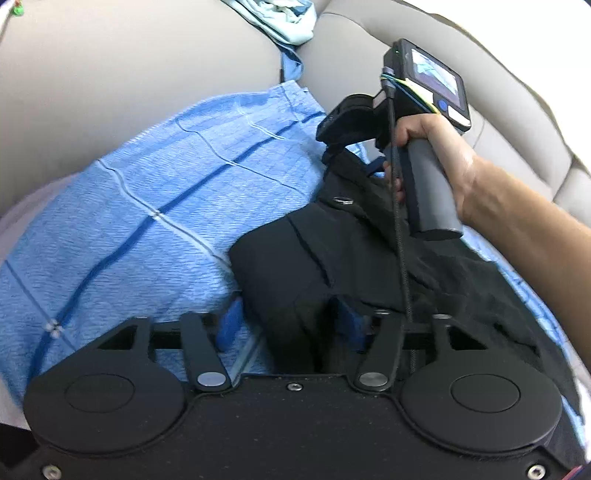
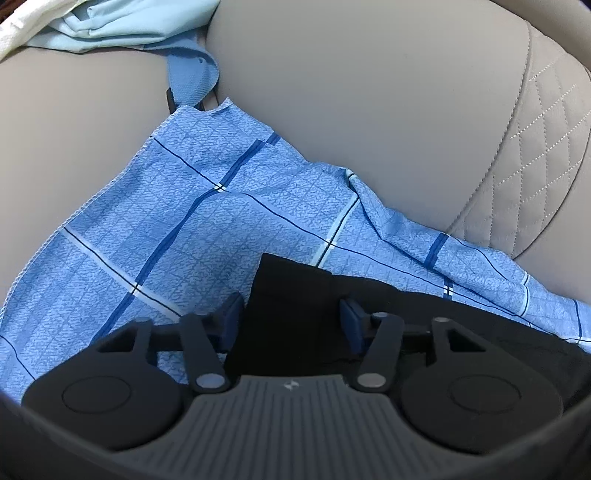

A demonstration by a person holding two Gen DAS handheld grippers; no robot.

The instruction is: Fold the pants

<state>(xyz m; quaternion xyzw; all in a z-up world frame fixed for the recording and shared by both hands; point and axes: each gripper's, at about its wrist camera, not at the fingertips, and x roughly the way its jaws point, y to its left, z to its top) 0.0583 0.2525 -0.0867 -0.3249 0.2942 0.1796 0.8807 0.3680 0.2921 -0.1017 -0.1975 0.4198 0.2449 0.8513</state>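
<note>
Black pants (image 1: 332, 251) lie crumpled on a blue checked cloth (image 1: 155, 206) spread over a beige seat. My left gripper (image 1: 288, 325) hangs low over the near end of the pants. Its blue pads (image 1: 231, 325) stand apart with a fold of black fabric between them, not squeezed. The right gripper (image 1: 334, 151), held by a hand (image 1: 436, 147), points down onto the far end of the pants. In the right wrist view my right gripper (image 2: 291, 321) straddles a flat corner of the pants (image 2: 295, 295), with its pads (image 2: 351, 321) on either side and still apart.
Beige leather cushions (image 2: 369, 110) rise behind the blue cloth (image 2: 184, 221), with a quilted panel (image 2: 535, 155) at the right. Pale blue garments (image 2: 129, 26) lie bunched at the back. A forearm (image 1: 535, 229) crosses the right side of the left wrist view.
</note>
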